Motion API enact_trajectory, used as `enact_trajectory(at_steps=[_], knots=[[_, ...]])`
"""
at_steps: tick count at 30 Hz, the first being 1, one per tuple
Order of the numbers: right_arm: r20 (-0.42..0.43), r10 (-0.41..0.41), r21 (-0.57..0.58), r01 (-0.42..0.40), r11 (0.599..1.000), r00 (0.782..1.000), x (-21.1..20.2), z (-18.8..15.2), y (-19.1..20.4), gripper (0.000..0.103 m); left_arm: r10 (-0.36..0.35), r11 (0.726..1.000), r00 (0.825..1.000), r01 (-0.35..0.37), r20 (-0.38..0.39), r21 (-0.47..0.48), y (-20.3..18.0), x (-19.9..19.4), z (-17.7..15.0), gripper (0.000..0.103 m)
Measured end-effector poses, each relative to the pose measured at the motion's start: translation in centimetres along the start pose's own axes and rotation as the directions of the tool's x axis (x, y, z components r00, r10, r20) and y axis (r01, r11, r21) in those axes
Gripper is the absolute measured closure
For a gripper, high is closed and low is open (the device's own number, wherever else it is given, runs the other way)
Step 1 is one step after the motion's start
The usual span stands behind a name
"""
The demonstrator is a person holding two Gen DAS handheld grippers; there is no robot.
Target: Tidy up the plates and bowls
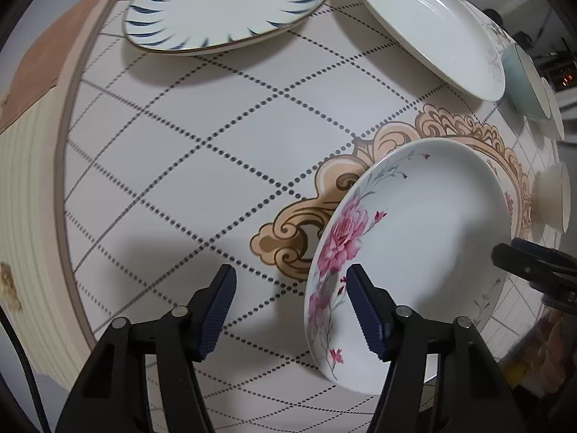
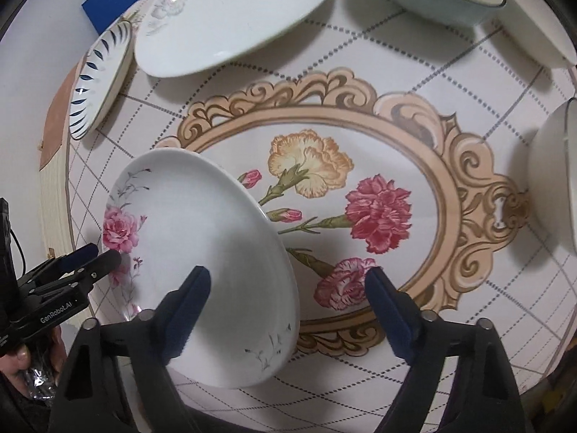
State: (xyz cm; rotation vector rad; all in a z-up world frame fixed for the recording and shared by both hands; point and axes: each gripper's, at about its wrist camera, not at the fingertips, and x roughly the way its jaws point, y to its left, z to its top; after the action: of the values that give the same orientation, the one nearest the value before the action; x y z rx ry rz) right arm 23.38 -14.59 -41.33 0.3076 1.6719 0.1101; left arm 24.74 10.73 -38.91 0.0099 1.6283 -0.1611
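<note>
– Claws first: how do yours stand?

– Both are spread, pinching nothing. My left claw points down astride the left rim of the rose plate, one finger above the painted roses and the other outside over the tablecloth. My right claw straddles the opposite rim the same way. As far as I can see, no pad presses on the china yet.

– So which step is this?

– I judge it the start of the first pick-up: the rose plate lies nearest me, on the edge of the cloth's printed flower medallion, framed from both sides. Next I would need to sink both claws a little lower, close each on its rim evenly, and lift level so the glazed plate doesn't slip.

– And where would it go?

– Probably onto one of the other plates; which one I can't tell.

– Count them for me.

– Three plates: the rose plate close by, then the blue-leaf plate and the grey-flowered plate at the far side, all apart from one another. Three bowls, I think: a white bowl off to the right, a pale green bowl farther back, and another white bowl just behind it, only partly visible.
</note>
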Motion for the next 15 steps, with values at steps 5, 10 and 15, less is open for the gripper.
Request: enact_trajectory(at_steps=[5,10,15], knots=[[-0.045,0.039,0.018,-0.039,0.999,0.998,1.7,-0.2,0.2,0.042,-0.057,0.997,0.998,0.058,-0.031,0.043,0.2,0.9,0.4,0.060],[-0.050,0.084,0.028,-0.082,0.996,0.995,2.0,-0.5,0.3,0.067,-0.116,0.991,0.992,0.118,-0.041,0.068,-0.2,1.2,0.6,0.073],[-0.026,0.056,0.018,-0.056,0.998,0.998,2.0,-0.5,0.4,0.079,-0.133,0.988,0.990,0.136,-0.035,0.075,-0.6,1.0,0.6,0.079]])
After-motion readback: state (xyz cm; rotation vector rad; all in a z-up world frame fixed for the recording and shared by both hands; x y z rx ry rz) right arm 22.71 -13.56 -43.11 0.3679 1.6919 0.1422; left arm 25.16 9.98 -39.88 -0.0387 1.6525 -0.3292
